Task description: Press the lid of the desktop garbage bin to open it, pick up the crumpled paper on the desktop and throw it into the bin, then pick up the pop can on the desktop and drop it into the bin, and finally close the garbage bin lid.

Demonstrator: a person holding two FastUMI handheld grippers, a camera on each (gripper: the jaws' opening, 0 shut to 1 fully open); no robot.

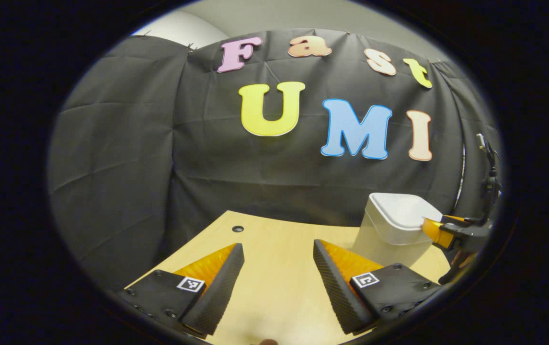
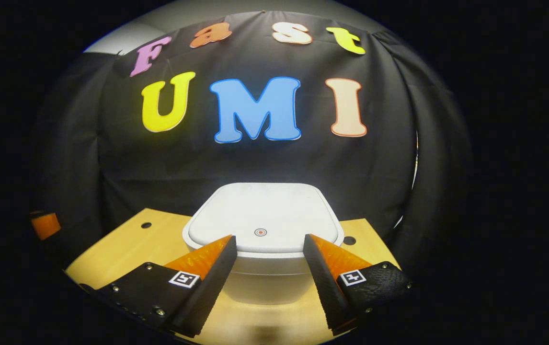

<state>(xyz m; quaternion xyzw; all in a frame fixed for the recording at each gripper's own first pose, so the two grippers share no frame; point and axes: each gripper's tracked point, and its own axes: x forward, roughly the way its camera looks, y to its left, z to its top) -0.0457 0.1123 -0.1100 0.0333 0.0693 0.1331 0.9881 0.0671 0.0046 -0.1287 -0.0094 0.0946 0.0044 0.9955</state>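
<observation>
Hovering at six o'clock of one white bin (image 2: 262,225), its lid (image 2: 261,218) shut, the right gripper (image 2: 267,244) gapes wide, gripping nothing. One left gripper (image 1: 278,251) spreads equally empty over the desk (image 1: 274,282); the bin sits at its two o'clock.

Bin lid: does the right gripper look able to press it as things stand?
Probably yes. The right gripper hangs open at the front edge of the shut bin lid, with nothing between them.

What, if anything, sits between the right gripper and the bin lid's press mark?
Nothing visible. In the right gripper view the right gripper is open, its fingers framing the front edge of the closed lid, with the round press mark just ahead between them. The left gripper view shows it at the bin from the side.
</observation>
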